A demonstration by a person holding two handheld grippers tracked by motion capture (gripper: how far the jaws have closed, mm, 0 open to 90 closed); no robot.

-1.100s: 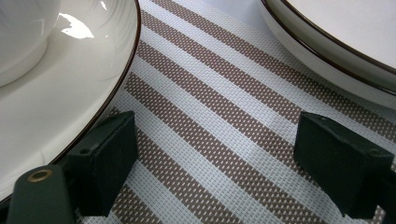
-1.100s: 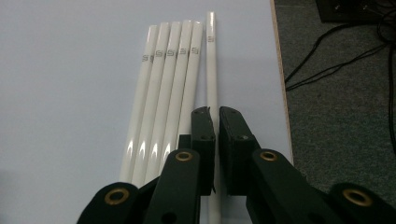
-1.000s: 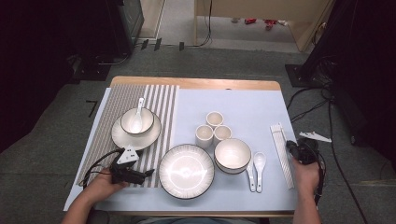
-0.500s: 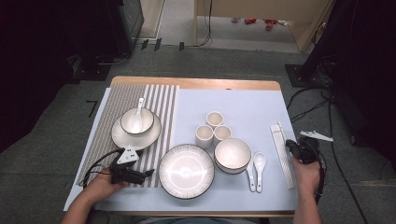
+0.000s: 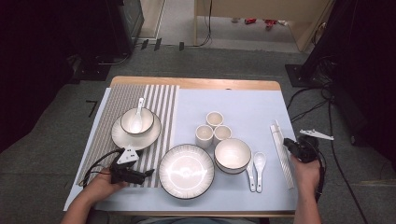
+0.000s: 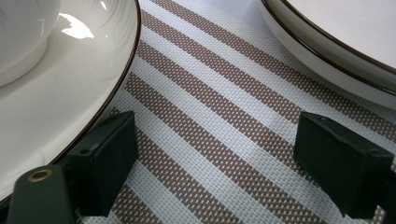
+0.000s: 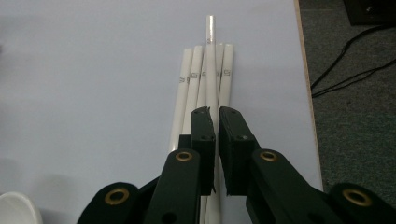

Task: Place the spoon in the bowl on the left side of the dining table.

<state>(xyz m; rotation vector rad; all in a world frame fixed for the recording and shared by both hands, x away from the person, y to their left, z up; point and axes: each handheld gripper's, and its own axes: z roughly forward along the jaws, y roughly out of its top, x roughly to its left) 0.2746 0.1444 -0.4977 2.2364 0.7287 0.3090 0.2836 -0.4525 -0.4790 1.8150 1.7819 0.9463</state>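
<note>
High view: right hand-held gripper [image 5: 295,148] seen at 4 o'clock of desk [image 5: 243,100], over chopsticks [image 5: 281,151] near right edge. Left hand-held gripper [image 5: 140,174] rested at 7 o'clock on striped mat [image 5: 161,100].

Left gripper view: jaws held wide apart, nothing between; plate [image 6: 60,93] at 10 o'clock.

Right gripper view: jaws clamped on one chopstick [image 7: 211,51] atop bundle. Straight lift advised, grip kept firm, neighbours left undisturbed.

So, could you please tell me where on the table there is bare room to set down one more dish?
The blue mat is bare behind the three small cups, and between them and the chopsticks. The front is crowded: big plate, bowl and two spoons sit close together.
</note>
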